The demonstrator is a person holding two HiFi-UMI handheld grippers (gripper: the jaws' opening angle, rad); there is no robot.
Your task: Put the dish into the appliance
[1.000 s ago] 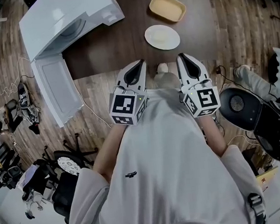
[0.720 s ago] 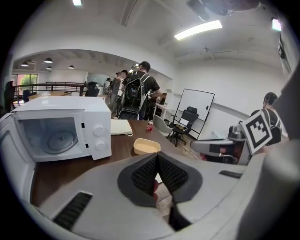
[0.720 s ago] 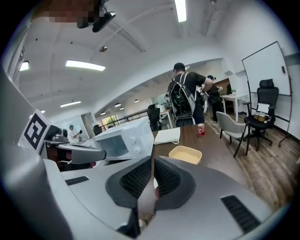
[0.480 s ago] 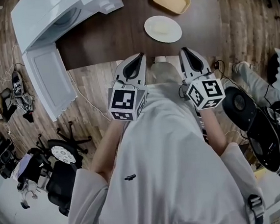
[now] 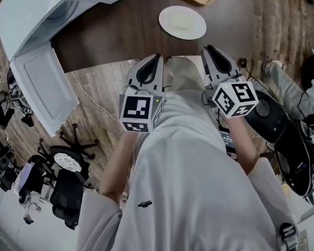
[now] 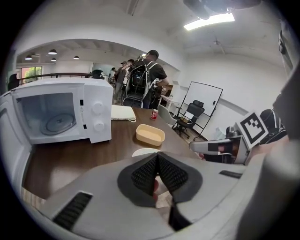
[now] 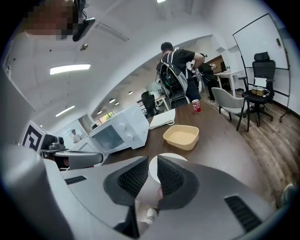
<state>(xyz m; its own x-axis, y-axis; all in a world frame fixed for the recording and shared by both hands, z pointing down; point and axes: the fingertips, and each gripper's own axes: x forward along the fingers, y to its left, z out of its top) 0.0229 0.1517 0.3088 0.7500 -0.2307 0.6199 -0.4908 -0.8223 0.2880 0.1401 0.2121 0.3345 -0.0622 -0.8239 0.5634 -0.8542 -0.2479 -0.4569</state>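
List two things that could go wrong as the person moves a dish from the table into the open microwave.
1. The white plate lies flat on the table; the right claw, its jaws just opening and empty, may push it rather than grip it.
2. The microwave has its door hanging open past the table edge; a carried dish could knock it.

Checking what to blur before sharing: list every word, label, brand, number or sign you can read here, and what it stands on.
No text here can be read.
Microwave control panel: marks too small to read.
Red can: print blurred.
Shirt logo: too small to read.
Marker cubes: black square patterns only, no words.
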